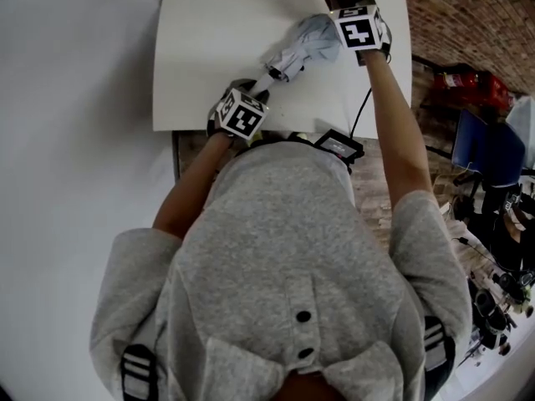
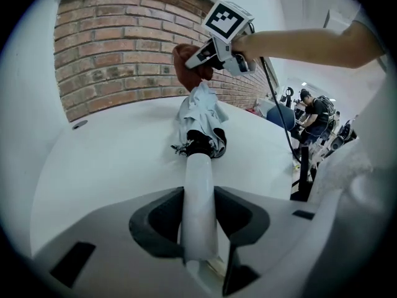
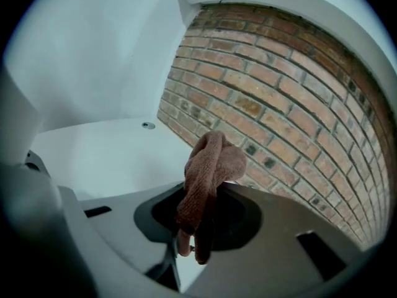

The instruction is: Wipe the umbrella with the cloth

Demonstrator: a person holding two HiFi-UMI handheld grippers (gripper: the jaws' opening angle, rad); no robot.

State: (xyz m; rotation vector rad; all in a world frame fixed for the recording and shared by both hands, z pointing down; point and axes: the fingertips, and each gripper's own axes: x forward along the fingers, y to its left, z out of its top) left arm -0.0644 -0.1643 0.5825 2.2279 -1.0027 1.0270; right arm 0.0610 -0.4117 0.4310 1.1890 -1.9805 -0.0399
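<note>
The umbrella (image 1: 299,50), handle clamped in the left claw (image 2: 200,219), points away toward the right claw (image 3: 197,228) pinching the cloth (image 3: 208,166).

The head view looks steeply down on the table (image 1: 209,48) from above its near edge. The left gripper view sits low at that edge, facing across it; both show the umbrella (image 1: 305,48). The right gripper view, close over the far side, faces the brick wall (image 3: 279,104).

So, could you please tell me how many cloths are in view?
1: a brown terry cloth, clamped in the tongs of the right gripper, at the far end of the folded pale grey umbrella on the white table. No other shows; one could be hidden.
</note>
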